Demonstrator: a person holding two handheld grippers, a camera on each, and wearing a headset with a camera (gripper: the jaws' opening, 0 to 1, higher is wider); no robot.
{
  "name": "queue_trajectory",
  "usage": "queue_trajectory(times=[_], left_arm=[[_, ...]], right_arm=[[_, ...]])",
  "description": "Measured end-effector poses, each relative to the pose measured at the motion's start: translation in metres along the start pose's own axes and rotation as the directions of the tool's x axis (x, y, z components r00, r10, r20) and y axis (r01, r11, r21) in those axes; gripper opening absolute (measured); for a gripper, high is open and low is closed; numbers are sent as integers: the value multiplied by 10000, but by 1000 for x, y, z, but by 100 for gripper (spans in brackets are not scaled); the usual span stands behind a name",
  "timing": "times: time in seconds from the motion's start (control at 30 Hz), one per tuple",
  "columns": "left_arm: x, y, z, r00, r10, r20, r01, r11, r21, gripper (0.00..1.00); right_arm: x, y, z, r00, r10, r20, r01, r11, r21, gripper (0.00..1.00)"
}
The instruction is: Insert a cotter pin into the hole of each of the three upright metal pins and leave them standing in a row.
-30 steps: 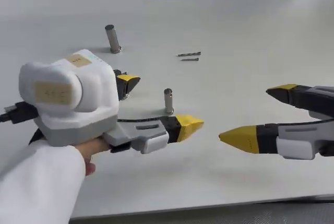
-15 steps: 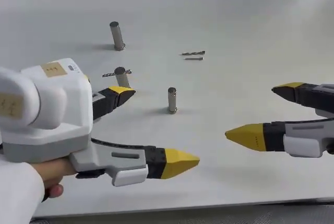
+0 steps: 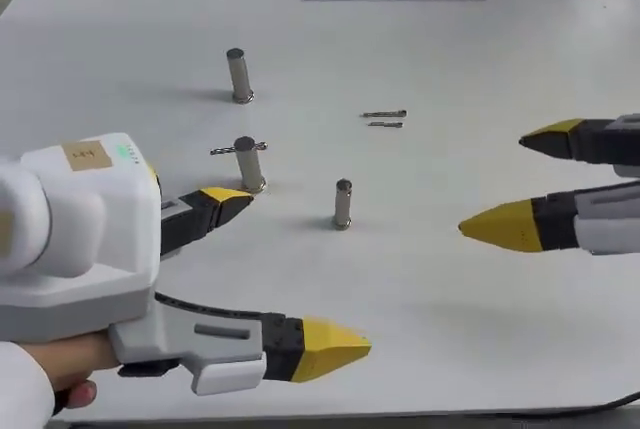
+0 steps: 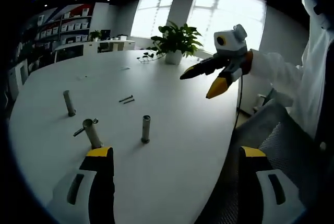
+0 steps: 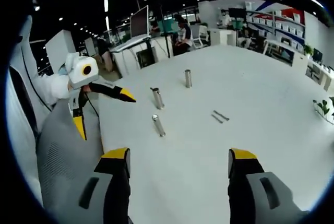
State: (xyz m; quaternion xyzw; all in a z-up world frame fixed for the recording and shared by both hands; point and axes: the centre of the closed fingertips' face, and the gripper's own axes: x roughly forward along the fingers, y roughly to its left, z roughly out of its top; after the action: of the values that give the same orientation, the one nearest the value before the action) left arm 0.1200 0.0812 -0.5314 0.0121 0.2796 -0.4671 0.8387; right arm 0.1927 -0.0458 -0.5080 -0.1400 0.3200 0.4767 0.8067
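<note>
Left claw [image 3: 305, 271] and right claw [image 3: 495, 183] gape empty. Thin grey steel cotter pins [image 3: 385, 114], one o'clock of the near upright metal pin [image 3: 343, 203], seem light, slippery; pinch mid-shank.

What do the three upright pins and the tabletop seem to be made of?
Upright pins: probably steel, a grey brushed look with bright glints along their sides. Tabletop: smooth matte white, perhaps laminate; the pictures leave that open.
</note>
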Motion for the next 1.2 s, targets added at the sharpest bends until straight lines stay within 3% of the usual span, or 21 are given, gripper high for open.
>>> queue_trajectory(times=[0.2, 0.37, 0.63, 0.8, 0.9, 0.97, 1.0, 1.03, 1.13, 1.2], left_arm=[[-6, 3, 3, 9994, 206, 271, -203, 9997, -140, 99], [-11, 4, 3, 9986, 388, 368, -380, 9990, -222, 99], [-21, 1, 7, 9953, 694, 677, -672, 9971, -344, 99], [-25, 3, -1, 9953, 843, 478, -818, 9953, -526, 99], [-29, 5, -3, 9942, 930, 548, -895, 9940, -621, 99], [-32, 7, -4, 9929, 1038, 576, -997, 9926, -699, 99], [-33, 8, -4, 9923, 1093, 587, -1051, 9919, -710, 99], [-34, 9, -4, 9914, 1159, 615, -1113, 9911, -733, 99], [-36, 12, -5, 9896, 1266, 677, -1208, 9890, -849, 99], [-37, 13, -5, 9891, 1309, 668, -1249, 9884, -865, 99]], right_arm=[[14, -25, 21, 9947, 600, -840, -718, 9868, -1451, 58], [42, -33, 17, 9747, 1387, -1752, -1701, 9689, -1796, 47], [85, -62, 5, 9519, 1074, -2868, -1729, 9615, -2136, 27], [107, -73, 9, 9528, 890, -2904, -1662, 9529, -2535, 11], [115, -78, 10, 9483, 695, -3098, -1609, 9463, -2803, 8], [116, -89, 5, 9272, 211, -3739, -1717, 9112, -3746, 8], [118, -94, 3, 9203, 63, -3912, -1743, 9019, -3953, 8], [122, -97, 3, 9198, 70, -3923, -1758, 9012, -3961, 8], [130, -97, 5, 9233, 450, -3814, -1866, 9205, -3432, 7], [134, -96, 4, 9209, 440, -3873, -1904, 9178, -3483, 6]])
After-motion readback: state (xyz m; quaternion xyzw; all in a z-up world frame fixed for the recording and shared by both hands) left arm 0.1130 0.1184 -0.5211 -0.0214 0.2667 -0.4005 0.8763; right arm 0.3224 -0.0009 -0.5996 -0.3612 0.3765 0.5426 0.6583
